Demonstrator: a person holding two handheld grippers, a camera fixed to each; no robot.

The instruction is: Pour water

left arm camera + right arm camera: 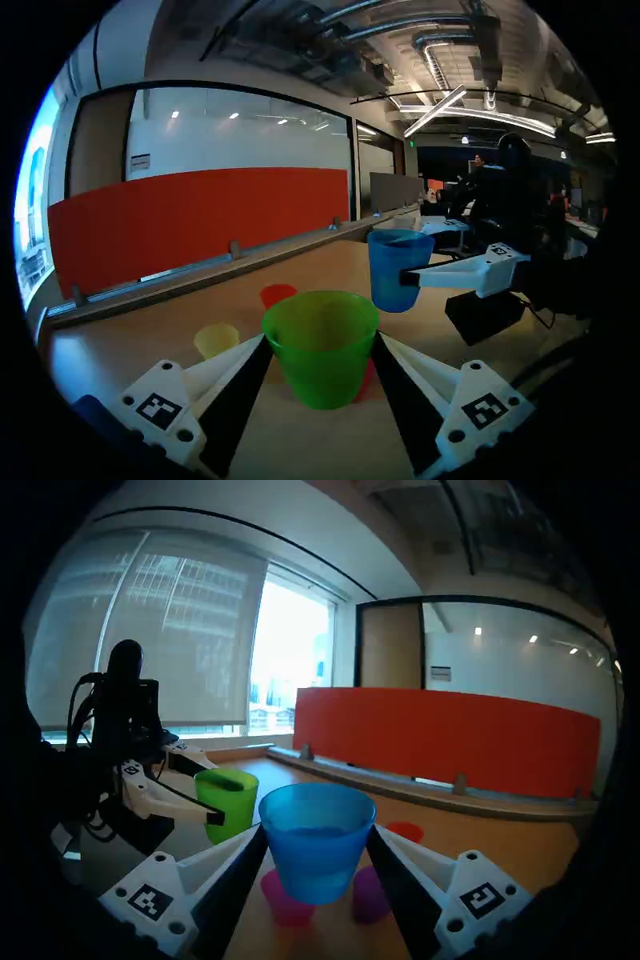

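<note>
Wooden table [128,352] lies below you. Your left gripper [320,340] pinches the green cup [322,352]; your right gripper [317,836] pinches the blue cup [318,856]. A yellow cup [216,339] and a red cup [277,294] stand beyond, left.

Nothing here is legible to you: the notice [140,162] on the glass wall [240,128] is too small, and your gripper fingers [196,376] carry square coded markers [158,410], not words.

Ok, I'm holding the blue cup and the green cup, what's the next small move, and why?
Probably shift the right hand-held gripper toward the green cup until the blue cup hangs over its rim. The blue cup is upright, holding water, and the green cup sits beside it, apart, so tilting now would likely spill.
</note>
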